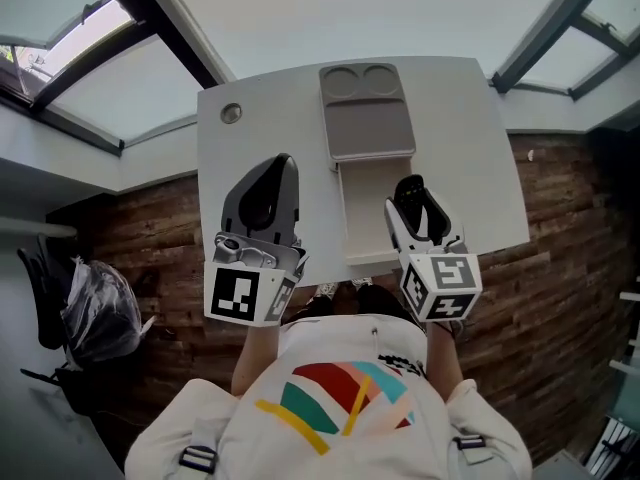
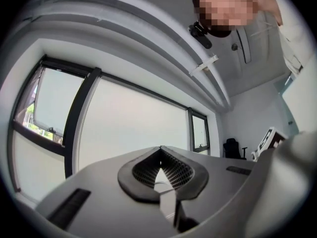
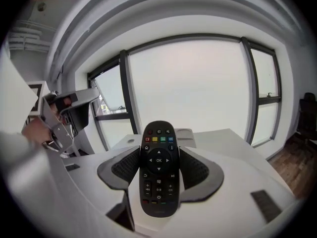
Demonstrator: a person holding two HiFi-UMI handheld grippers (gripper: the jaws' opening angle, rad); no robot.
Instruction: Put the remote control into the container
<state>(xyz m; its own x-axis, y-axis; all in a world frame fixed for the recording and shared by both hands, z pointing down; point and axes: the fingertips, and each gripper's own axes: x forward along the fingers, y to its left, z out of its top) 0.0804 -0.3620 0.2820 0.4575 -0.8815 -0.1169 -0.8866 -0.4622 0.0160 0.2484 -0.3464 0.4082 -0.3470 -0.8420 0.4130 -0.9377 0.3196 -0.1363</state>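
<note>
A white surface (image 1: 270, 118) stands on a wooden floor (image 1: 150, 238) beneath large windows, and a black chair (image 1: 55, 288) with a plastic bag on it sits off to the left. At the far middle of the surface lies the grey container (image 1: 368, 143), with two round recesses at its far end and a paler section running toward the near edge. A small round disc (image 1: 231, 114) is set into the surface well to its left. The head view shows both grippers held up close to the person's chest, but not how their jaws stand. The right gripper view settles that for the right gripper (image 1: 415, 196): its jaws are clamped on the black remote control (image 3: 158, 182), which stands upright between the pads with its buttons facing the camera. The container shows behind it, well apart. The left gripper view shows the left gripper (image 2: 161, 157) with its jaws closed together and nothing between them, aimed up at the windows and ceiling.
</note>
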